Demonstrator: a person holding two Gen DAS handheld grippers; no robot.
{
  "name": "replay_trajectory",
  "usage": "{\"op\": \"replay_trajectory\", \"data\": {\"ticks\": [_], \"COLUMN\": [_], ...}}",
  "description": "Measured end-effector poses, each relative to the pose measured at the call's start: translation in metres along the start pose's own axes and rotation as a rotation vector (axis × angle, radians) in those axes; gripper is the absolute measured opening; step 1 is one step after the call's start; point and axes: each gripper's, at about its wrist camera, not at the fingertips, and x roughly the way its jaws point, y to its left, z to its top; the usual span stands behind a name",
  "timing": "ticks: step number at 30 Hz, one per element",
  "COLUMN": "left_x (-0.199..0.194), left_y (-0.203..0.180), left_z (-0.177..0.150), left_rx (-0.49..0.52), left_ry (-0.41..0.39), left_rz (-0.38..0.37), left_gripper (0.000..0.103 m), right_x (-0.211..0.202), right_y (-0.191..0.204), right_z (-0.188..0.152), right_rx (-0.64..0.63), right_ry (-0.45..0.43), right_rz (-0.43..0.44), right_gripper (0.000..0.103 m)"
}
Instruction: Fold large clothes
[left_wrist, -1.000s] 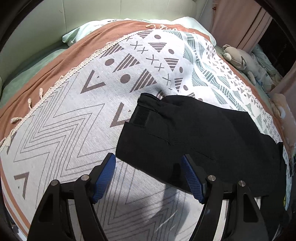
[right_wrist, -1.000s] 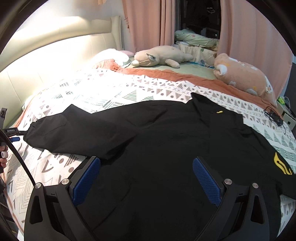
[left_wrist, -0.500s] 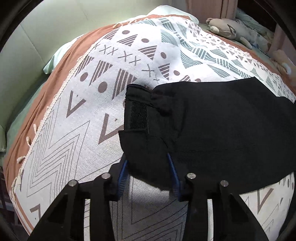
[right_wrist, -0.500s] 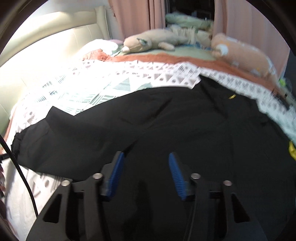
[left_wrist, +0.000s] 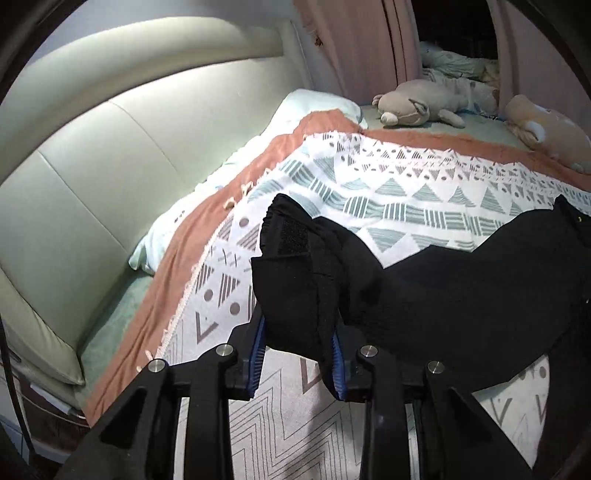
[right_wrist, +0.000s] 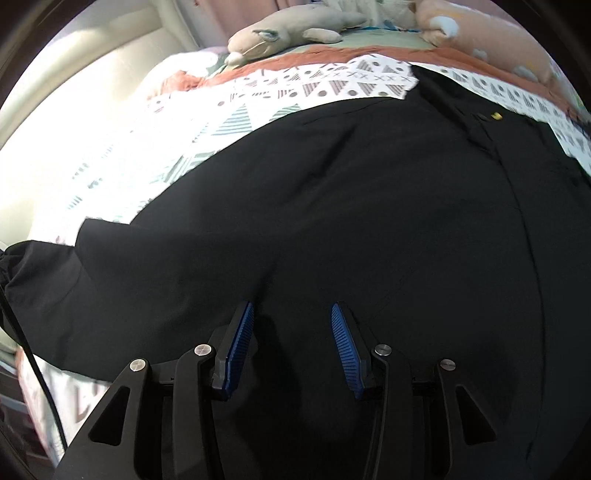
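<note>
Garment: large black fabric jacket (right_wrist: 332, 221) spread on patterned bed blanket (left_wrist: 406, 192)
Left gripper (left_wrist: 297, 354): just closed, clamping the sleeve cuff, raised
Right gripper (right_wrist: 291, 343): part-closed; grip unclear
Progress: sleeve fold starting; body unfolded

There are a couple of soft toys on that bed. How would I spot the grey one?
Follow the patterned blanket up to the far end of the bed, where the pink curtains hang. The grey plush toy lies there on its side on the green sheet. Its neighbour on the right, the other plush, is peach-orange with white patches.
</note>
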Motion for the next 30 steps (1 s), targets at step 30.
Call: {"op": "replay_trajectory", "data": {"ticks": [30], "left_x": [-0.287], "left_y": [-0.299], "left_z": [0.15], "left_rx": [0.303], "left_ry": [-0.439], "left_rz": [-0.176], "left_gripper": [0.03], "right_x": [-0.248], "right_y": [-0.193], "right_z": [-0.117], "right_rx": [0.202], "right_ry": [-0.29], "right_rz": [-0.01], "right_gripper": [0.042]}}
